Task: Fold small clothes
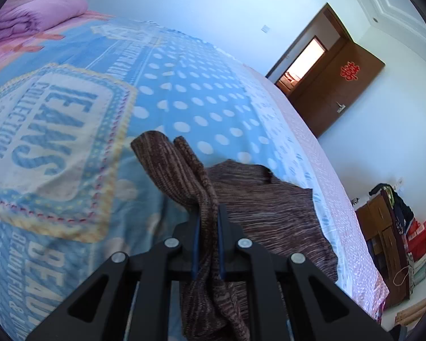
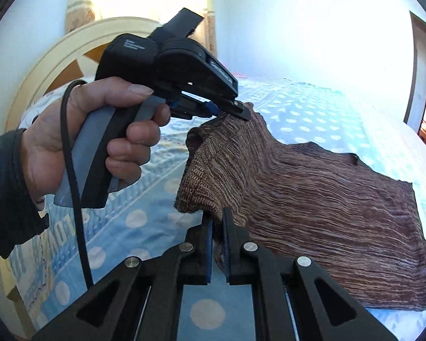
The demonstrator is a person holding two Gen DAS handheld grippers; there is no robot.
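Left tool (image 1: 208, 218) is clamped on a bunched edge of the brown knit garment (image 1: 269, 213); fabric runs through the jaws and a flap stands up past the tips. I see the same tool from the right wrist view, held in the left hand (image 2: 99, 130), pinching the garment's raised corner above the bed (image 1: 184, 99).

Garment (image 2: 312, 199) sits on the blue dotted bedsheet (image 2: 144, 216). The near-left edge is lifted between both tools; the rest lies flat toward the far right, with ripples across the body.

Right tool (image 2: 218, 227) is closed on the lower part of that same lifted edge, just beside the left grip. Only a thin fold shows between the pads.

My read: fold is started, not laid. To do it well:
- keep both grips at even height so the edge stays taut and straight
- carry the edge across toward the far side in one arc, parallel to the flat hem
- lower before letting go, so the knit doesn't slump
- align edge to edge, then release

Risk: the grips are close together, so the outer corner may droop and skew the fold. The knit looks stretchy, so I avoid pulling hard.
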